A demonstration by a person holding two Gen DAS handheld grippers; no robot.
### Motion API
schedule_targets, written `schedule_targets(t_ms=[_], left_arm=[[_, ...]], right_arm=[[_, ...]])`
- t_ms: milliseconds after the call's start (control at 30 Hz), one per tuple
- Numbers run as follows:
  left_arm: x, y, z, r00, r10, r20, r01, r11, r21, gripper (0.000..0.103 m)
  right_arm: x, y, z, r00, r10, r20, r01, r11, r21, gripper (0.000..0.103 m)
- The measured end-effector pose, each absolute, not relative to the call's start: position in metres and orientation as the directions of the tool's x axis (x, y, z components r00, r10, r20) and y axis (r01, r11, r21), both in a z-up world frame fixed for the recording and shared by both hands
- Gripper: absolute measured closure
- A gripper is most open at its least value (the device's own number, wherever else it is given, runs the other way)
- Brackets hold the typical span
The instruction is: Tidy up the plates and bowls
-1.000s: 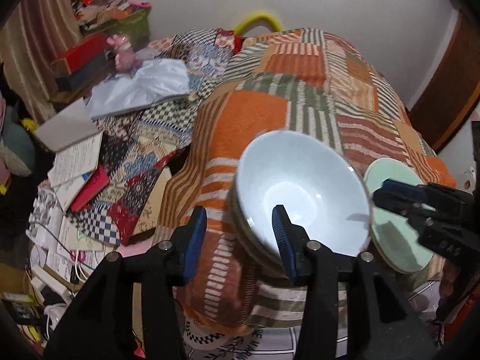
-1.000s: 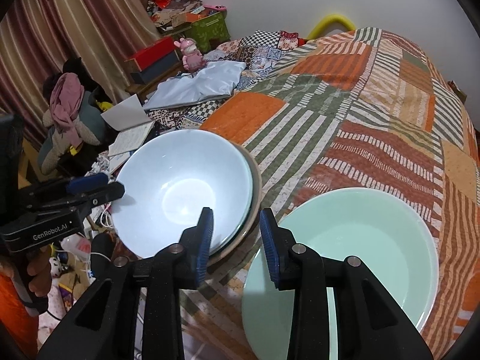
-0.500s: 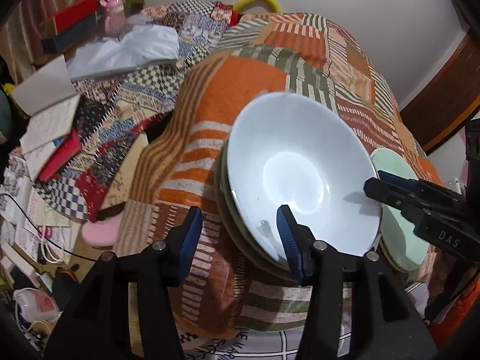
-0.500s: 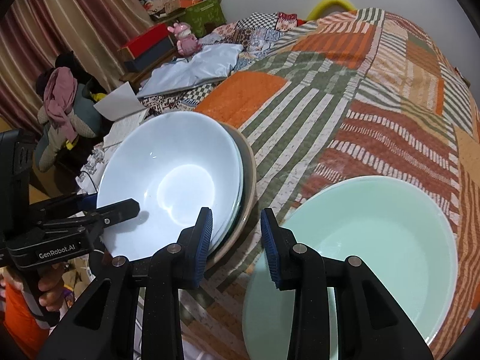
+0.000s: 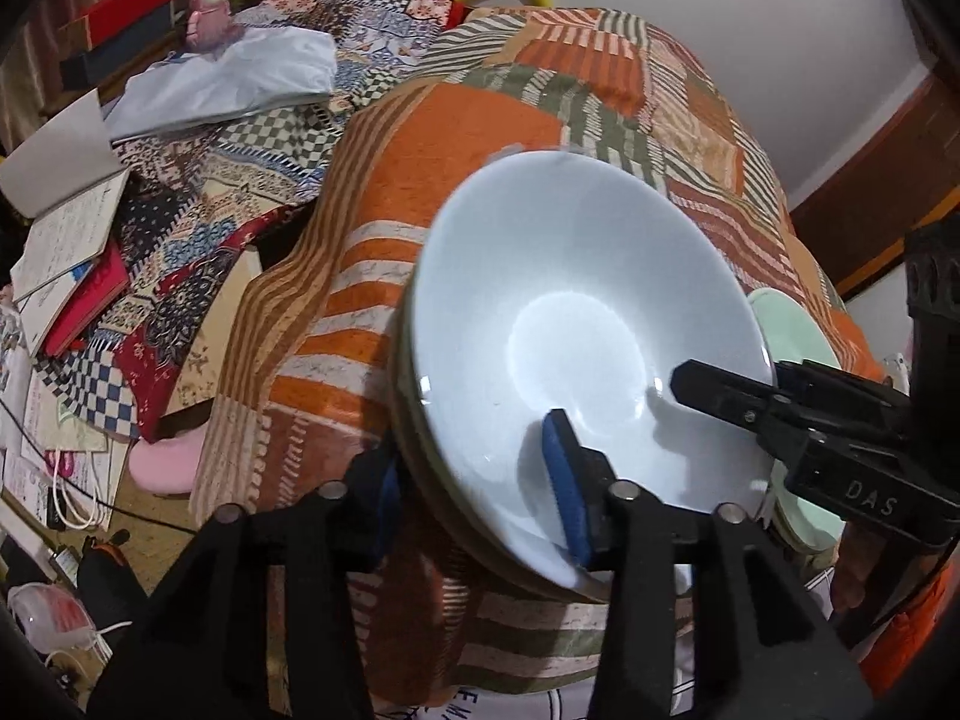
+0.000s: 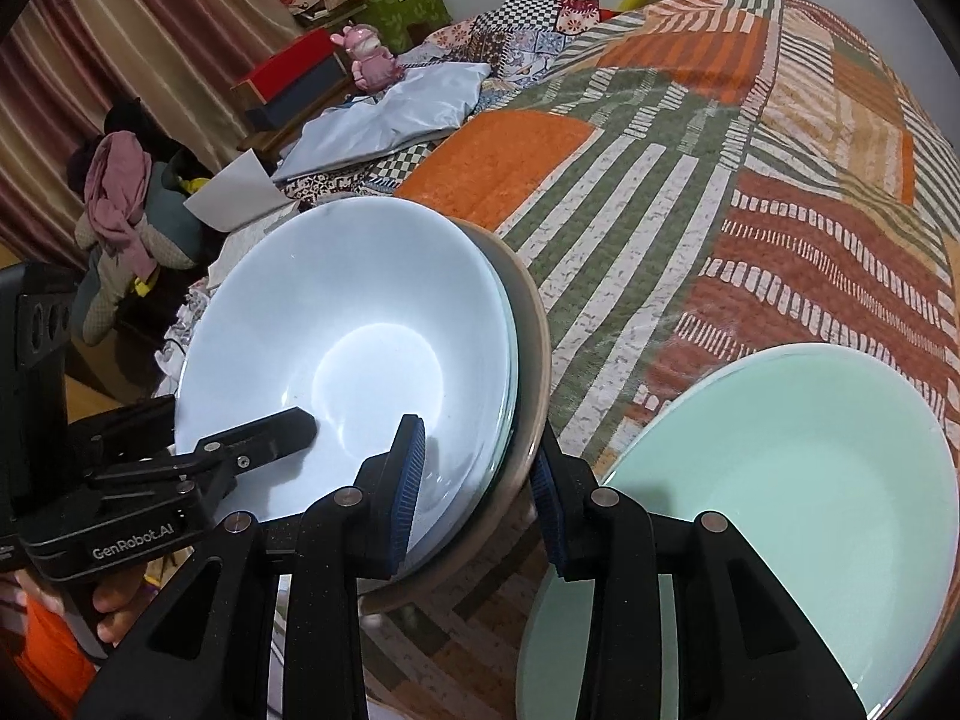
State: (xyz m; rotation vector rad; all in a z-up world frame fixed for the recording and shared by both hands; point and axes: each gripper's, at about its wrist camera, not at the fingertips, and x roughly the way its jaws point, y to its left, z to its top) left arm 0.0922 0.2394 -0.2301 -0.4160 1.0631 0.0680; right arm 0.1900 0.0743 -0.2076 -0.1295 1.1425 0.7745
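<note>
Patchwork bedspread [image 6: 690, 192] is carrying a stack of glazed bowls [image 6: 360, 354] at its near edge: heavy, slick, breakable, best pinched at the rim. Left gripper [image 5: 474, 474] has just been closing and is straddling the stack's rim; right gripper [image 6: 480, 480] is likewise straddling it, probably clamping, just beside the mint plate [image 6: 780, 492].

A bed [image 6: 690, 192] covered in an orange, green and rust patchwork spread [image 5: 480, 132] carries the dishes. A stack of bowls [image 6: 360, 348] sits near its edge at 9 o'clock in the right wrist view, pale blue on top. A mint-green plate [image 6: 810, 468] lies at 4 o'clock, apart from the stack. A pale cloth bundle [image 5: 228, 84] rests at 11 o'clock.
</note>
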Motion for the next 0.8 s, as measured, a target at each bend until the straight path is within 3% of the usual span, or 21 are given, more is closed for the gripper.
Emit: schedule_targets(t_ms=[800], left_arm=[[0.085, 0.218, -0.189, 0.554, -0.073, -0.829, -0.281, 0.921, -0.269, 0.062]], right_arm=[[0.182, 0.050, -0.176, 0.264, 0.514, -0.816, -0.583, 0.759, 0.290, 0.071]])
